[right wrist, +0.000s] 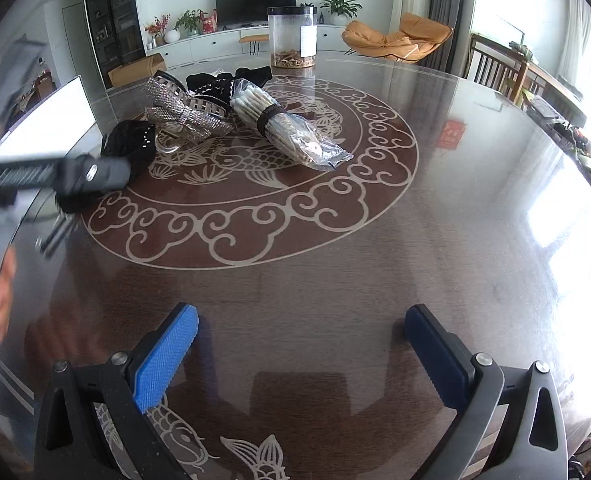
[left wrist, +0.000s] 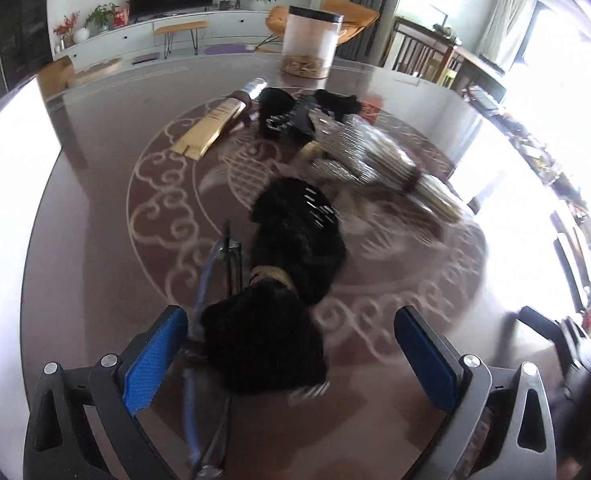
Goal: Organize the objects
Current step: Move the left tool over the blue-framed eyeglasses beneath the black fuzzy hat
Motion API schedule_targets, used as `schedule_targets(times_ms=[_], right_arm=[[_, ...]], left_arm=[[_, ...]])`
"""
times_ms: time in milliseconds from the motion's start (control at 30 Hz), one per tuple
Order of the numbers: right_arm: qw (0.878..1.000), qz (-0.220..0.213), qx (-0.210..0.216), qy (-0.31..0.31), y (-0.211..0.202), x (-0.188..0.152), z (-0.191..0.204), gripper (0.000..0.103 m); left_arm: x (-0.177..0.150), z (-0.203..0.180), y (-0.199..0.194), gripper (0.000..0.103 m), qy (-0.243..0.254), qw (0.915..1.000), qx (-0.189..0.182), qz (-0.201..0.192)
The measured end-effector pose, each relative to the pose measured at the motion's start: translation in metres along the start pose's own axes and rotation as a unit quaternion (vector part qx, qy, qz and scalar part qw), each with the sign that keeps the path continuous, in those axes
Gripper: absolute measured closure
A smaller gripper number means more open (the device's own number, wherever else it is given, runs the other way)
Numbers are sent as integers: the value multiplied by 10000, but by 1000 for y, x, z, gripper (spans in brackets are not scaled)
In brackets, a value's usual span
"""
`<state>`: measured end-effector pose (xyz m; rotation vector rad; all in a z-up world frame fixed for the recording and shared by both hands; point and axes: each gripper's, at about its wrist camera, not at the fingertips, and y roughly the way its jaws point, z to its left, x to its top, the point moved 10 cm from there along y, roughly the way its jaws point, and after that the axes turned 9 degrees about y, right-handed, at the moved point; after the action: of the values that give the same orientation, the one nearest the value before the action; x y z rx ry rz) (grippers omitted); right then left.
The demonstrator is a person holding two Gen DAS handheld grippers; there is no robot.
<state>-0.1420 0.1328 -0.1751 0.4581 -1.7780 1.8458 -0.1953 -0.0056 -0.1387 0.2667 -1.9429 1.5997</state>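
My left gripper [left wrist: 291, 356] is open, its blue pads on either side of a black fuzzy hair bow [left wrist: 279, 320] with a gold middle that lies on the round table [left wrist: 95, 240]. The bow also shows in the right wrist view [right wrist: 129, 142], partly hidden by the left gripper's body [right wrist: 75, 174]. A silver glittery bow [right wrist: 183, 114], a bag of cotton swabs [right wrist: 279, 124] and another black bow [right wrist: 219, 80] lie in a pile behind. My right gripper [right wrist: 301, 356] is open and empty over bare table.
A clear jar [left wrist: 309, 42] with a black lid stands at the table's far side. A yellow flat packet [left wrist: 211, 128] and a silver-capped tube [left wrist: 253, 88] lie at the left of the pile. A thin blue and clear item [left wrist: 211, 272] lies by the left pad.
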Motion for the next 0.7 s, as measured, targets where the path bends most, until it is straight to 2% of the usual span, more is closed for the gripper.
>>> schedule_targets(times_ms=[133, 233, 467, 700], right_arm=[[10000, 0, 1, 0, 0, 0, 0, 0], [10000, 0, 1, 0, 0, 0, 0, 0], [10000, -1, -2, -1, 0, 0, 0, 0], [10000, -1, 0, 0, 0, -1, 0, 0]], left_arm=[[-4, 20, -38, 0, -618, 9971, 18, -446], [-9, 30, -51, 0, -888, 9947, -21, -524], [-34, 16, -34, 0, -96, 9998, 148, -63], [-44, 22, -23, 0, -254, 9996, 77, 32]])
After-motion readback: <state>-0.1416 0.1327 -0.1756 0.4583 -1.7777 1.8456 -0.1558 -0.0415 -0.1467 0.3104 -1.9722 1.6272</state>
